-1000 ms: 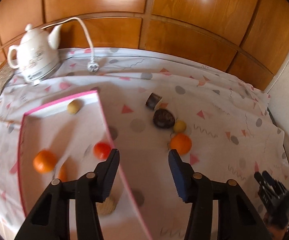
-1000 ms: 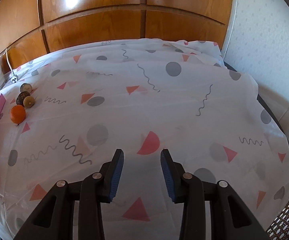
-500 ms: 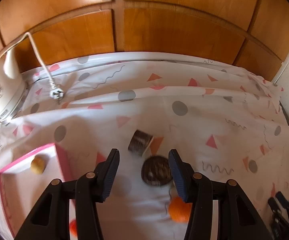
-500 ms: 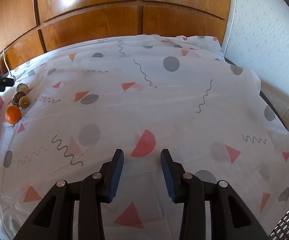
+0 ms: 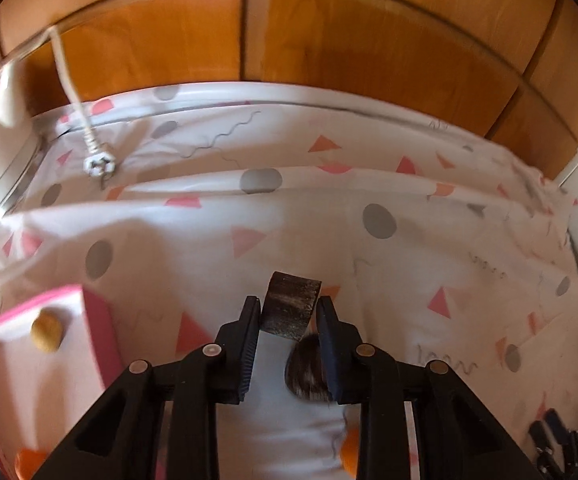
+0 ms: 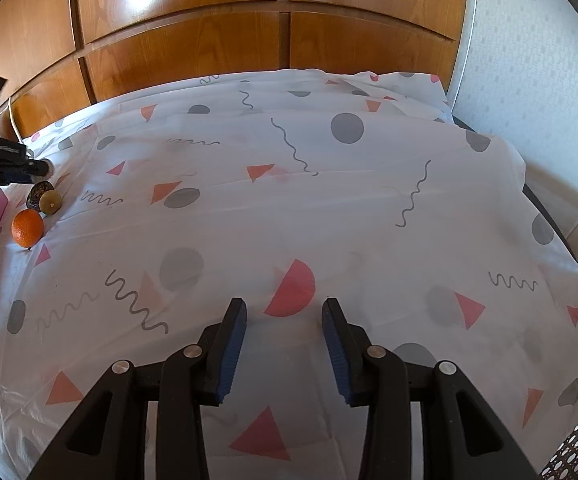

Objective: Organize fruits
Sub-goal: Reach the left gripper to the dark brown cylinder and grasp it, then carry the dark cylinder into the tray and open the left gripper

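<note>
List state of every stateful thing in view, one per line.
left gripper: jaws open around the brown cut fruit piece; contact unclear
right gripper: open, nothing between the jaws
orange: loose on the cloth, outside the tray
pink-rimmed tray: holds a small tan fruit
kettle plug: unplugged, lying on the cloth

White cloth (image 6: 329, 208), pink tray (image 5: 97, 320), bright citrus against amber wood.

The tablecloth is white, printed with grey discs, coral and pink triangles and thin dark squiggles. An orange (image 6: 27, 228) glows vivid beside a yellow-green fruit (image 6: 50, 201) and a dark brown, speckled one (image 6: 35, 193). The tray has a hot-pink rim and pale floor, holding a mustard-brown fruit (image 5: 47, 332). Black grippers carry blue ribbed pads (image 6: 231, 344); one piece (image 5: 291, 306) between them is streaked dark brown. Wall panels (image 6: 185, 40) are glossy honey-orange.
</note>
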`<state>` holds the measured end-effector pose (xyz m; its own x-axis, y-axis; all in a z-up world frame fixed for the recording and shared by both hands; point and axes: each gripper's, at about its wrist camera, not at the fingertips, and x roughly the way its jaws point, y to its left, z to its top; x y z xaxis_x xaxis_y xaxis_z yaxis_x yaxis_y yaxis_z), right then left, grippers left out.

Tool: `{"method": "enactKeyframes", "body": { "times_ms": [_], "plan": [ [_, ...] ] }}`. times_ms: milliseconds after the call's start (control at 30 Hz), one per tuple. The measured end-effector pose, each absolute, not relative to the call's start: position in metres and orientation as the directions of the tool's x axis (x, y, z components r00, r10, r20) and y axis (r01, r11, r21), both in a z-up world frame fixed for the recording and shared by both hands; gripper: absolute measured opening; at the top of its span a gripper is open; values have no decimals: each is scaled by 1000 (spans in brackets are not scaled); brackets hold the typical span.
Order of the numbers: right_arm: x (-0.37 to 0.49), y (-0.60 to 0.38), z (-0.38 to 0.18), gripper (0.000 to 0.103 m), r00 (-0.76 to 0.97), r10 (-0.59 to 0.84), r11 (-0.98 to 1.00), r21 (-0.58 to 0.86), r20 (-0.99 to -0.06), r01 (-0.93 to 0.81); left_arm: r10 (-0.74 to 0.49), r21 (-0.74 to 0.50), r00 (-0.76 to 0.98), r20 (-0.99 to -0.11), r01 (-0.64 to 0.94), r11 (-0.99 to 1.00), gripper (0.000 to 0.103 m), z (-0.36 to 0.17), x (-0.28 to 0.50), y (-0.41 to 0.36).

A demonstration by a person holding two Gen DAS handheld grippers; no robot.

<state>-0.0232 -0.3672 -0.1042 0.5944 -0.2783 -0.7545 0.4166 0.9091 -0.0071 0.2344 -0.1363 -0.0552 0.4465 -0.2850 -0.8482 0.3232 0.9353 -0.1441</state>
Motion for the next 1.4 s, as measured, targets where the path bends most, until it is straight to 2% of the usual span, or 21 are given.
{"method": "enactKeyframes", "body": {
  "times_ms": [200, 400, 567, 600, 733, 1133, 1400],
  "plan": [
    [-23, -367, -104, 40, 595, -280, 908, -7, -753, 418, -327, -214, 496, -805, 270, 939, 28, -30, 190, -98],
    [-24, -366, -104, 40, 595, -283, 908, -10, -753, 419, -302, -256, 582, -755, 163, 953, 28, -6, 161, -29],
    [-23, -365, -104, 40, 588, -292, 907, -23, -754, 420, -239, -279, 584, -776, 21, 960, 28, -19, 165, 27],
    [-23, -364, -104, 40, 588, -295, 908, -29, -753, 418, -226, -287, 580, -783, -14, 958, 25, -23, 167, 39],
    [-22, -364, -103, 40, 583, -302, 906, -37, -754, 422, -216, -327, 572, -791, -98, 940, 24, -32, 170, 68],
    [-21, -361, -103, 40, 567, -314, 906, -61, -761, 419, -174, -305, 597, -783, -126, 944, 25, -40, 166, 83],
    [-20, -360, -103, 40, 567, -315, 905, -61, -761, 421, -82, -219, 611, -788, -152, 964, 25, -36, 127, 77]
  ]
}}
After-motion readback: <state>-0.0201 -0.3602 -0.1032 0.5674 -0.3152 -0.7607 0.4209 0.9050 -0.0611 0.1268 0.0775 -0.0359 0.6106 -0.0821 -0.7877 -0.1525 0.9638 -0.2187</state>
